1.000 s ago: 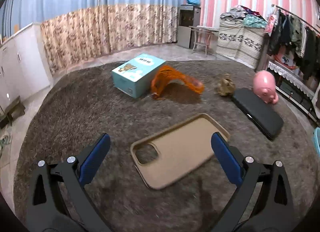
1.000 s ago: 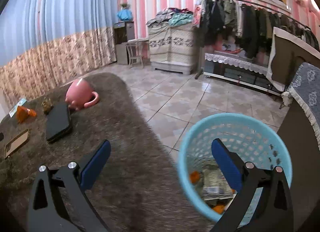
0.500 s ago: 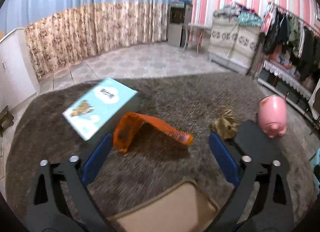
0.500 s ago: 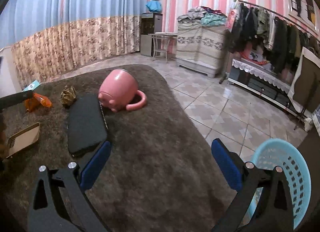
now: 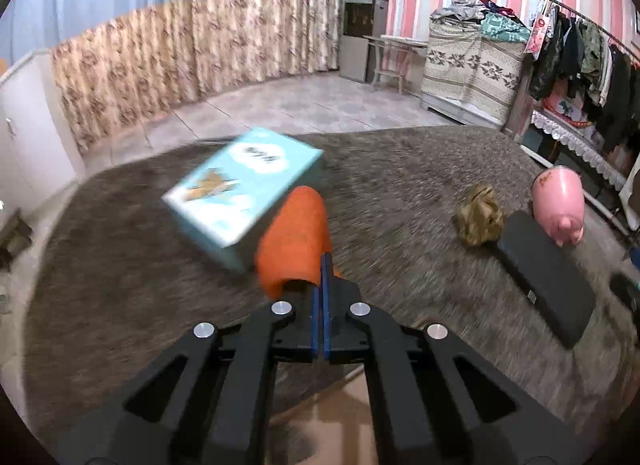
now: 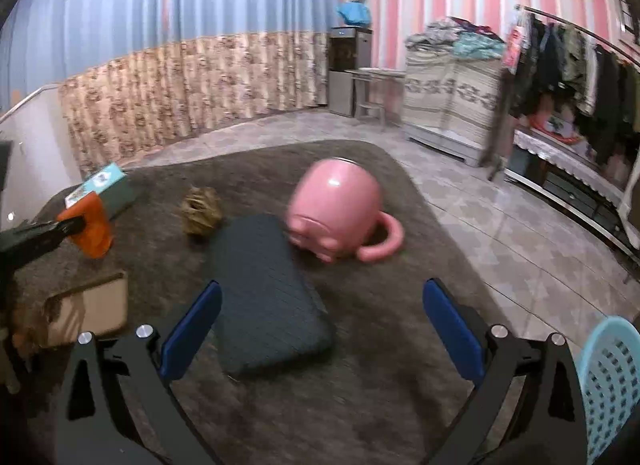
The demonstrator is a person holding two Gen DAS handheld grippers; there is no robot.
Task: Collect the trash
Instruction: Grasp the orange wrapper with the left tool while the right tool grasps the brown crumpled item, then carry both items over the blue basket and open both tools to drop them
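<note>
The rug [image 6: 360,405] is shaggy, matt pile. On it, the pink mug [image 6: 336,209] shines glossy and smooth; beside the mug, the dark case [image 6: 264,293] looks matt and ribbed. The basket [image 6: 612,381] is perforated plastic.

Ahead of your left claw [image 5: 321,265], the orange wrapper [image 5: 294,241] pinched in it blocks the view, with the blue box [image 5: 244,189] just behind. Bare carpet [image 5: 392,201] lies to its right up to the brown wad [image 5: 480,221]. Between your spread right claw's [image 6: 320,325] fingers the black case [image 6: 264,293] fills the path, the pink mug [image 6: 336,209] beyond it; the basket [image 6: 608,377] stands at the right.
</note>
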